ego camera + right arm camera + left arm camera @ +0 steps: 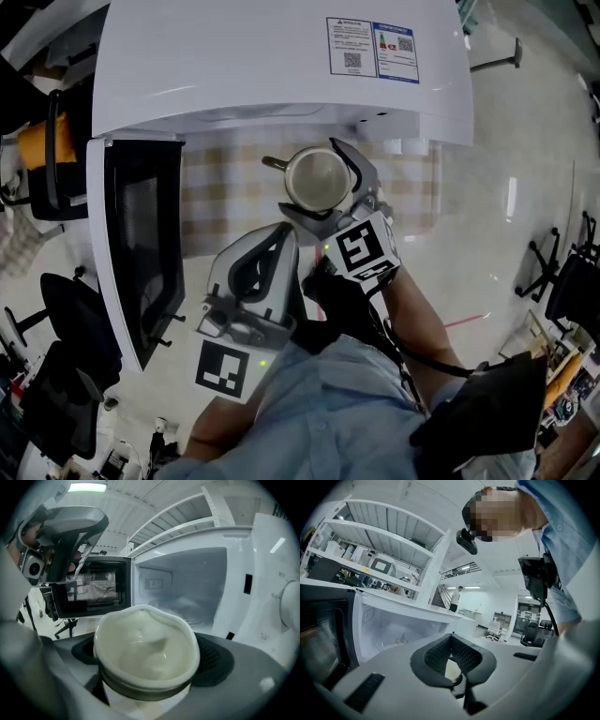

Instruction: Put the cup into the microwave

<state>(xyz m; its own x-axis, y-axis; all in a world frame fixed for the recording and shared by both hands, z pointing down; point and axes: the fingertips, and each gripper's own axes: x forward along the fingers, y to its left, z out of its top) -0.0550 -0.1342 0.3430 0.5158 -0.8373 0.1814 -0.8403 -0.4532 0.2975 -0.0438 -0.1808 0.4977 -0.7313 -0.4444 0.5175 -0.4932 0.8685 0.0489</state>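
Holding the cup before the open microwave: right gripper clenched on it, left gripper closed on nothing.

Head view: right gripper (pixel 328 190) reaches forward from a dark-sleeved forearm, its jaws clasping the cup (pixel 315 178) upright above the middle of the checked table (pixel 225 187), outside the microwave (pixel 281 56). The cup's handle points left. The door (pixel 141 244) stands open at the table's left edge. Left gripper (pixel 281 234) is drawn back near the torso. The cavity is hidden under the microwave's top.
Left gripper view: left gripper (pixel 452 667) tilts upward with its jaw tips together. The cavity (pixel 393 630) and door (pixel 323 634) lie at left, cut off.
Right gripper view: right gripper (pixel 147 672) pads press both sides of the cup (pixel 147 648), whose lower body is hidden. The cavity (pixel 187 583) lies ahead.
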